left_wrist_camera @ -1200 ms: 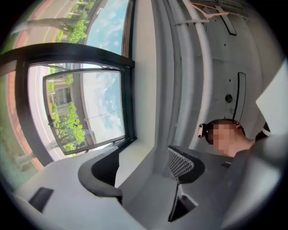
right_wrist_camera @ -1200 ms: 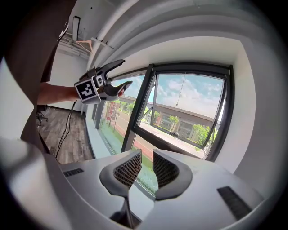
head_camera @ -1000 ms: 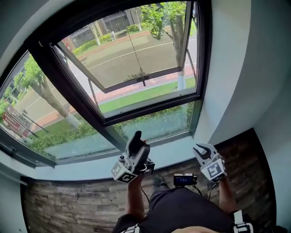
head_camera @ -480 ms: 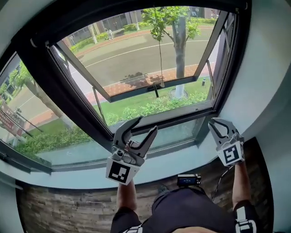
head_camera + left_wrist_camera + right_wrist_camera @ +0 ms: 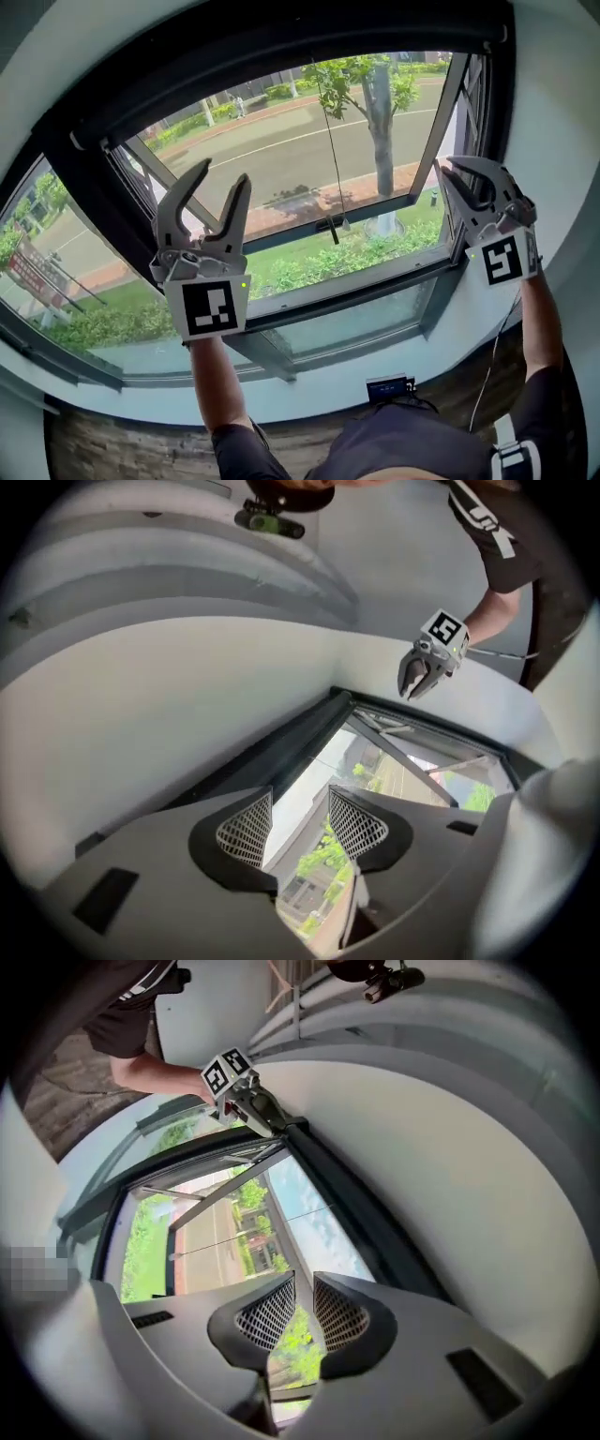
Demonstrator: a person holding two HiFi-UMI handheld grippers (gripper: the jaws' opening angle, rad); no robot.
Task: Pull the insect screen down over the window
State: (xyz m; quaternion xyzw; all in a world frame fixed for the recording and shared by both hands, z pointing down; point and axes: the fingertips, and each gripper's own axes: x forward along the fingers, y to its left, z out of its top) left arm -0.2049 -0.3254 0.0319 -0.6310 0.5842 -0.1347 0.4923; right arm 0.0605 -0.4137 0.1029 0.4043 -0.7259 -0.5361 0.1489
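Head view, left claw (image 5: 222, 175): you hold it raised in front of the left part of the window (image 5: 94, 202), tips pointing up. Its jaws have just been closing and now stand partly spread, with only the outdoor view between them.
Head view, right claw (image 5: 446, 170): you hold it up at the window's upper right corner, tips pointing left. From here its jaws look close together.
Head view, insect screen: it is not yet pulled down. You cannot tell whether it sits rolled in the dark top bar (image 5: 281, 47).
Head view, pull cord (image 5: 326, 141): it hangs from the top bar between your two claws and touches neither. Its lower end is near the bottom rail of the open sash (image 5: 375, 208).
Head view, sill (image 5: 141, 403): it is white and lies well below both claws.
Left gripper view, left claw (image 5: 295, 822): the mesh pads stand apart, and only the frame's edge and greenery show through the gap.
Left gripper view, right claw (image 5: 412, 688): it is in front of the white wall, just above the frame's corner.
Right gripper view, right claw (image 5: 303, 1312): a narrow gap separates the pads, and they pinch nothing.
Right gripper view, left claw (image 5: 274, 1121): it is at the far upper corner of the frame. You cannot tell whether it touches the frame.
Right gripper view, pull cord (image 5: 253, 1232): it shows as a thin line across the opening, well clear of your pads.
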